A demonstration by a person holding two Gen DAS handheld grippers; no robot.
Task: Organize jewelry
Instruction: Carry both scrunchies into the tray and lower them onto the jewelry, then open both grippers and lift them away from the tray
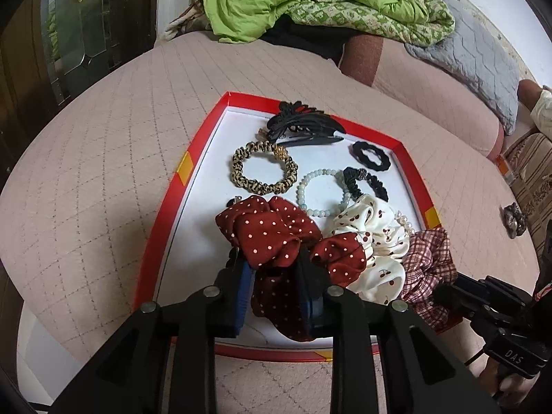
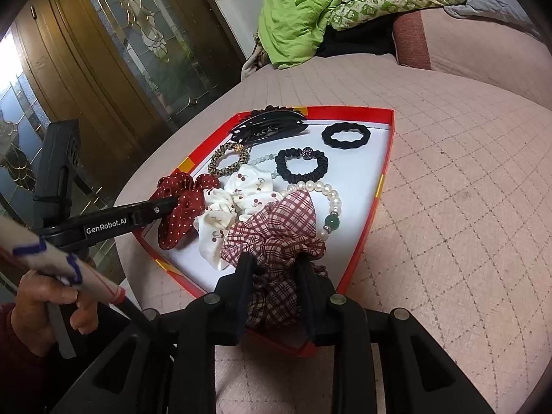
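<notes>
A red-rimmed tray (image 1: 183, 176) with a white floor lies on a pink quilted bedspread (image 1: 103, 179); the hair things sit inside it. The left gripper (image 1: 274, 276) has its jaws set narrowly around a red polka-dot scrunchie (image 1: 272, 231) at the tray's near edge, and I cannot tell whether the pads press the cloth; its side arm reads "GenRobot.AI" in the right wrist view. The right gripper (image 2: 272, 272) straddles a plaid scrunchie (image 2: 276, 231) in the near right corner, grip likewise unclear; its body shows "DAS" in the left wrist view. Between the two lies a white cherry-print scrunchie (image 1: 372, 241); beyond it a leopard-print hair tie (image 1: 264, 169), a pale bead bracelet (image 1: 322, 191), a pearl bracelet (image 2: 324, 193) with a green bead, two black hair ties (image 1: 371, 155) and a black claw clip (image 1: 303, 127) at the far rim; a green quilt (image 1: 310, 0) is heaped behind.
</notes>
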